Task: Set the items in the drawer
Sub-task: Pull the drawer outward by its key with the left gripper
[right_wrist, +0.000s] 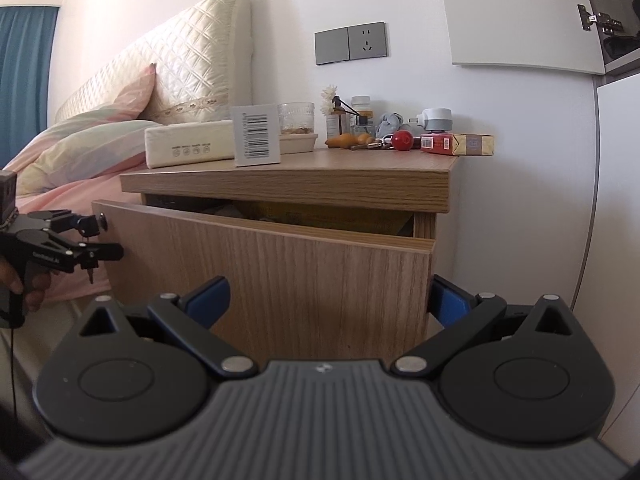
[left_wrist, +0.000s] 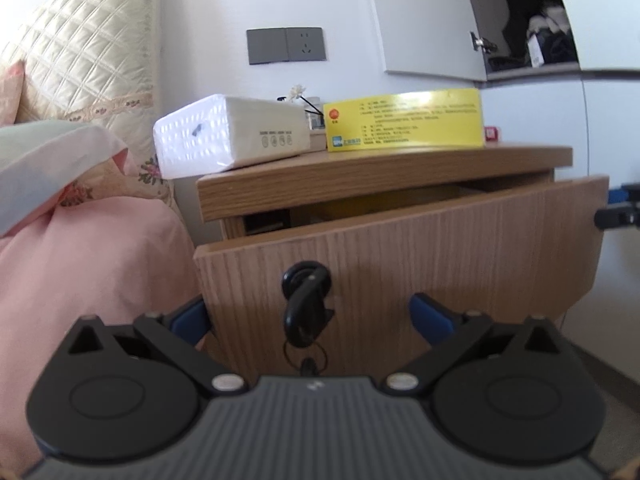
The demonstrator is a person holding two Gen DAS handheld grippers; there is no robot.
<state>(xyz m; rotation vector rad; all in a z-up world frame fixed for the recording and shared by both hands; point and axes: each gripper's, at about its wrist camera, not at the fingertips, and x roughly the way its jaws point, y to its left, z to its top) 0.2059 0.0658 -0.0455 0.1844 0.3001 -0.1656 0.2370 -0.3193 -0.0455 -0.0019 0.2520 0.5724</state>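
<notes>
Matt wood-grain drawer (right_wrist: 280, 264), glossy yellow cardboard box (left_wrist: 404, 120), quilted satin cushion (right_wrist: 192, 64), black plastic tongs (left_wrist: 310, 316).

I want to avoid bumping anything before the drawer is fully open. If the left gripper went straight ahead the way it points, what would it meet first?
Most likely the black key in the lock on the drawer front: it sits centred between the open jaws of the left gripper, just ahead. Exact depth is unclear.
</notes>
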